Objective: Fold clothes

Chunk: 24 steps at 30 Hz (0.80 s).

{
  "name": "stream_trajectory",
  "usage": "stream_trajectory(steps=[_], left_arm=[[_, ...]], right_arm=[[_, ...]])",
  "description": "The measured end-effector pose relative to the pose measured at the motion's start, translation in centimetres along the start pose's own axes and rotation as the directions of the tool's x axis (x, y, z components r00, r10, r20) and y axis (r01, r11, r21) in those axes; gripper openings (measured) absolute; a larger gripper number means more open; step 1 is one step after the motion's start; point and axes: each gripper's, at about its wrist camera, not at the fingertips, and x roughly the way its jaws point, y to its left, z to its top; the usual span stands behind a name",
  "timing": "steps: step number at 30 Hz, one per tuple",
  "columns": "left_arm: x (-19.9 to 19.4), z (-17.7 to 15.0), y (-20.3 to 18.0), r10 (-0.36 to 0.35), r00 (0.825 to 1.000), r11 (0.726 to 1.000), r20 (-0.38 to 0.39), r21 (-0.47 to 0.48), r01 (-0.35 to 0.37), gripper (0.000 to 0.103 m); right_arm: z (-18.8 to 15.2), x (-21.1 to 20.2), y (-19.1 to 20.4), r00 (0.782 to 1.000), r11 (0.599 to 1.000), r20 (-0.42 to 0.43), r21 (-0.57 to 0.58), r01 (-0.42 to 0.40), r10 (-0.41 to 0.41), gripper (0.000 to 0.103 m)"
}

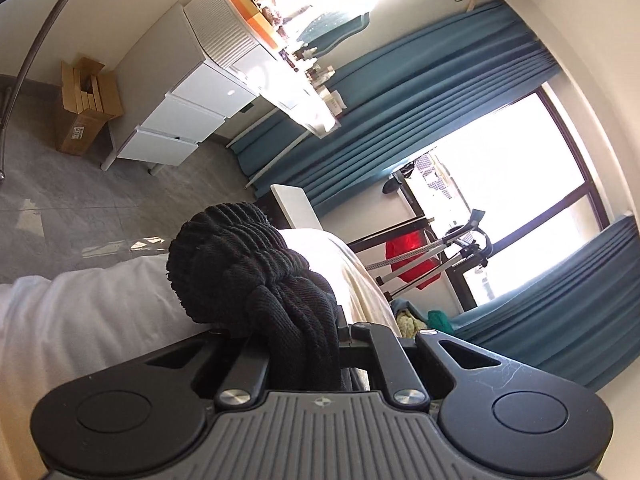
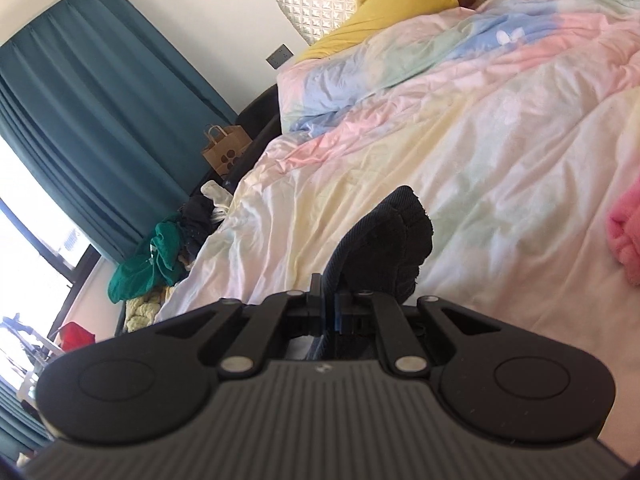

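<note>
In the left wrist view, the left gripper [image 1: 320, 332] was clenched on one black knit garment [image 1: 248, 276], which bunched up in thick ribbed folds just ahead of the jaws and hid the fingertips. The garment hung over the bed [image 1: 80, 312], whose white cover showed beneath and beside it. Beyond the bed stood one white dresser [image 1: 188, 112] with three drawers, and beside the dresser, on the grey floor, one open cardboard box [image 1: 86, 104]. Two teal curtains [image 1: 400, 120] flanked one bright window [image 1: 500, 168]. In the right wrist view, the right gripper [image 2: 326, 300] was likewise clamped on the black knit garment [image 2: 396, 240], a fold of which rose just past the jaws, above the pastel duvet [image 2: 460, 140] that covered the bed. On the duvet's far end lay one yellow pillow [image 2: 396, 4]; at its right edge, one pink fluffy item [image 2: 626, 232]. Beside the bed stood one brown paper bag [image 2: 224, 152] and one green cloth [image 2: 148, 256].
</note>
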Motion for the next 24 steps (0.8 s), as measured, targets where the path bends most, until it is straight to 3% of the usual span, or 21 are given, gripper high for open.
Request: stream_trajectory(steps=[5, 12, 18, 20, 22, 24], left_arm=[[7.0, 4.3, -4.3, 0.022, 0.998, 1.0, -0.065, -0.018, -0.023, 0.008], [22.2, 6.6, -9.5, 0.148, 0.984, 0.983, -0.098, 0.126, -0.135, 0.009], [33.3, 6.6, -9.8, 0.251, 0.952, 0.941, -0.174, 0.273, -0.198, 0.01], [36.2, 5.9, -8.9, 0.301, 0.935, 0.921, -0.187, 0.312, -0.234, 0.012], [38.6, 5.4, -7.7, 0.357, 0.905, 0.908, -0.231, 0.313, -0.278, 0.013], [38.7, 5.2, -7.1, 0.357, 0.901, 0.908, -0.247, 0.317, -0.273, 0.015]], right_arm=[[0.1, 4.8, 7.7, 0.999, 0.992, 0.024, -0.12, -0.026, 0.029, 0.007], [-4.7, 15.4, 20.3, 0.998, 0.914, 0.057, -0.404, 0.012, 0.013, 0.007], [-9.4, 24.8, 23.7, 0.999, 0.839, 0.011, -0.542, 0.048, -0.05, 0.008], [-10.8, 26.2, 24.1, 0.999, 0.814, 0.03, -0.579, 0.048, -0.038, 0.009], [-11.7, 26.8, 23.9, 0.998, 0.791, 0.041, -0.61, 0.055, -0.038, 0.015], [-12.0, 27.1, 23.7, 0.999, 0.784, 0.027, -0.619, 0.041, -0.03, 0.02]])
